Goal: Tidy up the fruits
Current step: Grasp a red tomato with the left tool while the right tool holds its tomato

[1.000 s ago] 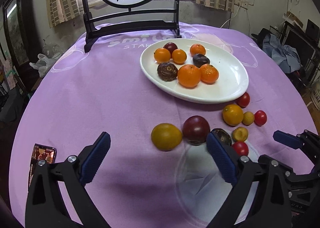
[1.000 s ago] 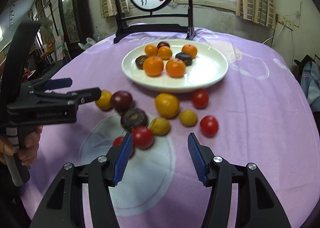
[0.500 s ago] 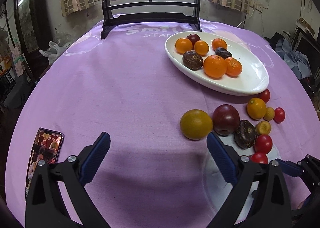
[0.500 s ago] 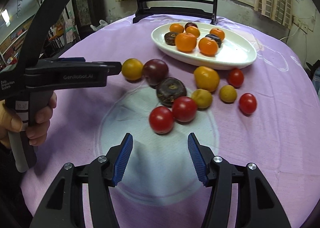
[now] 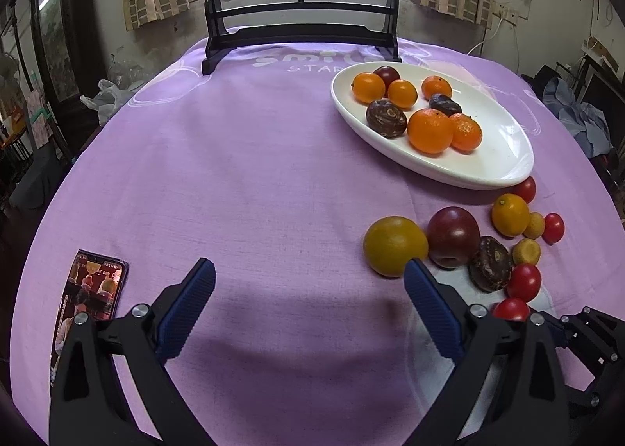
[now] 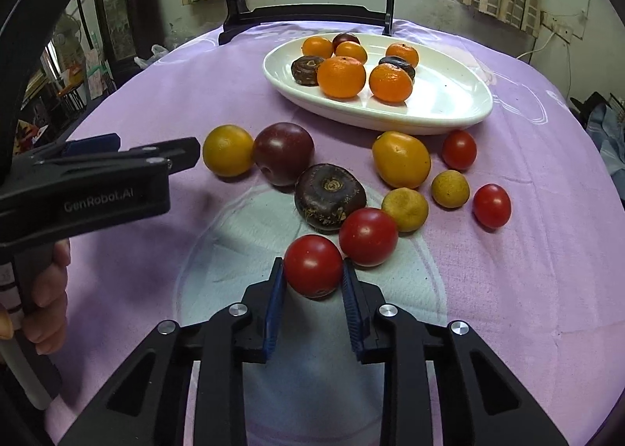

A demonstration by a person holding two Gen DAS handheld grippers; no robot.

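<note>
A white oval plate at the back of the purple table holds several oranges and dark fruits; it also shows in the left wrist view. Loose fruits lie in front of it: red tomatoes, yellow fruits, a dark plum and a brown fruit. My right gripper is shut on the nearest red tomato, low on the cloth. My left gripper is open and empty, left of a yellow fruit; it shows at the left of the right wrist view.
A phone lies on the cloth at the front left. A black wooden stand with a round painted screen stands at the table's back edge. Another red tomato touches the held one.
My right gripper moved forward and closed its jaws on the nearest red tomato. My left gripper drifted left, away from the fruits, and stayed open.
</note>
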